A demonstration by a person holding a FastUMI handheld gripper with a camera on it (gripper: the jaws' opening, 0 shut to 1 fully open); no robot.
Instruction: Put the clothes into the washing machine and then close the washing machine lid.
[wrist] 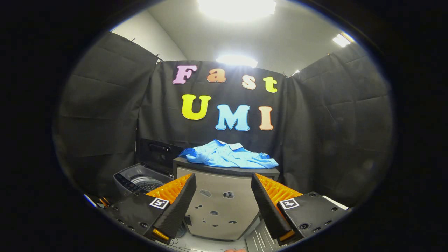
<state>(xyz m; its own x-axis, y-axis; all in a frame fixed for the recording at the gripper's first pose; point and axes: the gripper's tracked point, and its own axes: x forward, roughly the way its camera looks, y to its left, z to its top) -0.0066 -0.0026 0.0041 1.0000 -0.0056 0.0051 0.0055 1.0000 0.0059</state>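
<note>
Plainly, in the gripper view the gripper [222, 196] is spread wide and holds nothing. Beyond the fingers at twelve o'clock, the blue clothes [229, 155] lie crumpled on a grey cabinet [224, 203]; the washing machine [141, 180], lid [157, 152] raised, sits at ten o'clock. The fabric looks soft, light and floppy; pinching a raised fold near its middle seems best.

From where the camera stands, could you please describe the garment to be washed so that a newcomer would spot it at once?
Beyond the open tool stands a grey cabinet with a dark top, right of the open-lidded washing machine. The blue shirt lies crumpled on that top. It is the only soft, bright blue thing there.
</note>
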